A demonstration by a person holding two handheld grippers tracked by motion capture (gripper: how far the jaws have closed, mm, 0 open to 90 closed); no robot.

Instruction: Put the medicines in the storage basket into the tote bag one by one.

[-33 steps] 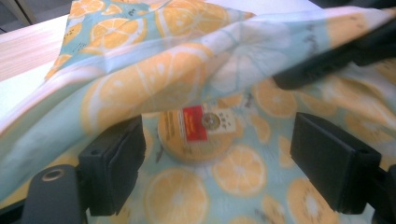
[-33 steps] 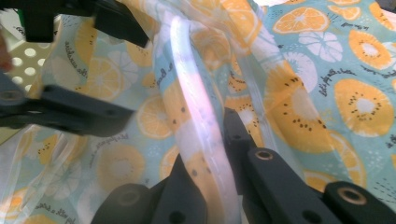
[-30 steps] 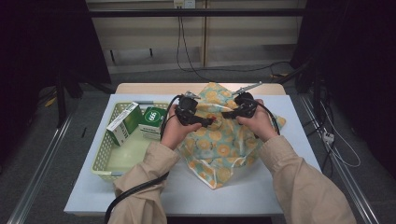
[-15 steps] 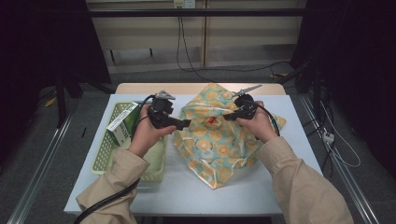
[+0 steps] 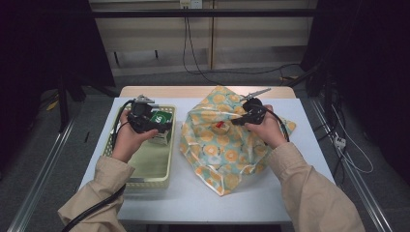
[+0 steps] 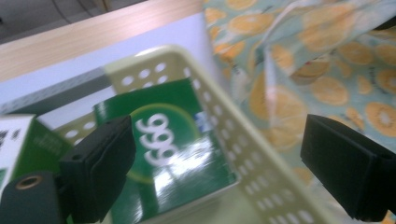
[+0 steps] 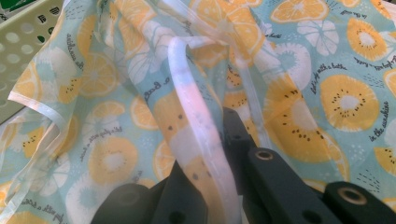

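Note:
A teal cloth bag [image 5: 227, 145] printed with orange and kiwi slices lies bunched at the table's middle. My right gripper [image 5: 236, 121] is shut on its white-trimmed edge [image 7: 196, 116], holding that part up. A pale green slotted basket [image 5: 150, 176] stands to the left and holds a green box marked "666" [image 6: 173, 158]. My left gripper [image 5: 164, 127] hovers over the basket's far end with its jaws wide open. In the left gripper view the green box [image 5: 161, 117] lies beyond and between the jaws, untouched. A small red spot [image 5: 220, 125] shows in the bag's folds.
A second white-and-green box [image 6: 16, 140] sits beside the first in the basket. The white table top [image 5: 193, 198] ends at a wooden strip [image 5: 159, 91] on the far side. Cables trail across the floor behind and to the right of the table.
My left gripper has swung left from the bag to over the basket. The right gripper has kept still, holding the bag's edge.

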